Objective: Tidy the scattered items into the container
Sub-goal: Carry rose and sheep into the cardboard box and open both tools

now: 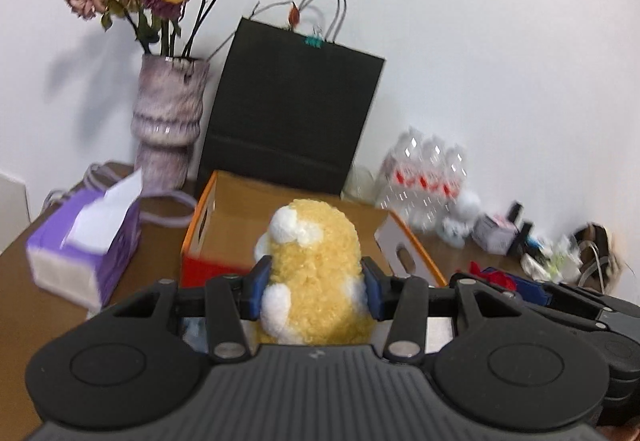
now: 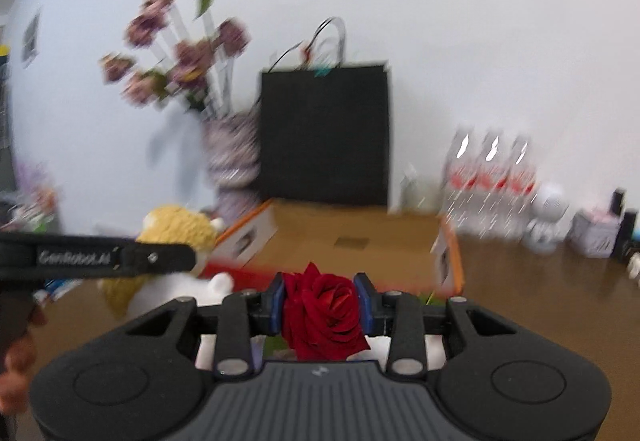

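We hold a yellow plush toy [image 1: 316,273] with white tufts between the blue pads of our left gripper [image 1: 316,287], the fingers clenched on its sides. It sits in front of and above the near edge of the open cardboard box [image 1: 296,197], whose orange-trimmed flaps spread left and right; the toy hides much of the box floor in the left wrist view, and its lower part disappears behind the gripper body.

Our right gripper [image 2: 323,301] is closed on a red rose [image 2: 324,315], the bloom squeezed between the pads. Its stem is mostly hidden below the gripper; only a trace of green shows beside the fingers. From the right wrist view the box [image 2: 352,233] lies just ahead, its brown floor visible, though motion blur smears the edges and whatever is printed on the flaps.

The same view catches the left gripper from the side, at left, with the plush toy [image 2: 176,229] partly covered by its black arm.

Behind the box stands a black paper bag [image 1: 292,121], with a vase of dried roses [image 1: 168,121] to its left and a purple tissue box [image 1: 84,245] nearer on the table [image 1: 152,253]. A pack of water bottles [image 1: 424,177] and small clutter at far right are too blurred to identify.
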`<state>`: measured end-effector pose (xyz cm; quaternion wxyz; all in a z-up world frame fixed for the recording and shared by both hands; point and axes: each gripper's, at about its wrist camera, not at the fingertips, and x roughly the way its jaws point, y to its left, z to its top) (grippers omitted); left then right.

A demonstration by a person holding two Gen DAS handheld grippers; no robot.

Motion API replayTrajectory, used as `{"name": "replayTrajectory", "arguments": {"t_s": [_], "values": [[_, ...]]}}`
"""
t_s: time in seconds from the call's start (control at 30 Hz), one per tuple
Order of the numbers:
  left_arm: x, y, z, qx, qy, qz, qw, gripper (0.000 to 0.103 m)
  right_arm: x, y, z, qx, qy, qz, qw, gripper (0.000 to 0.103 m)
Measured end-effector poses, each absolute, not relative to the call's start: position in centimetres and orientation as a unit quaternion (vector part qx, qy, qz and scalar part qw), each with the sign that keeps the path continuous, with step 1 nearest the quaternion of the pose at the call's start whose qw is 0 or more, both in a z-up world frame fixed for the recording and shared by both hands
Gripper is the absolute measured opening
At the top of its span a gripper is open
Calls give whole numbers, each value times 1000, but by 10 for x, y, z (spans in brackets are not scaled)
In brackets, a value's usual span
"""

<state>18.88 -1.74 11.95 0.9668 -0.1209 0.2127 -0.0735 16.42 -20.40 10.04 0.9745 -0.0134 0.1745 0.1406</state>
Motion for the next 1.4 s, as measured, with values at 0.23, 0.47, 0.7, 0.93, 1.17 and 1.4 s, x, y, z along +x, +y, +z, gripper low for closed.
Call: {"name": "replayTrajectory", "arguments": {"t_s": [0.23,0.47,0.7,0.93,1.17,1.4], "values": [[286,-29,105,-97,246,-31,964,47,258,-196,107,-18,184,90,979,34],[350,-29,78,-88,300,-7,950,48,340,-205,71,3,263,79,961,34],[355,-38,70,-36,297,26,954,103,367,-201,42,-16,328,92,940,103],[329,-43,73,11,279,19,960,103,350,-203,39,-11,328,98,940,103],[310,-35,82,-7,281,27,959,103,329,-202,52,-13,322,91,942,103],[276,-26,94,-25,273,29,961,103,298,-202,70,-13,309,96,946,103]]}}
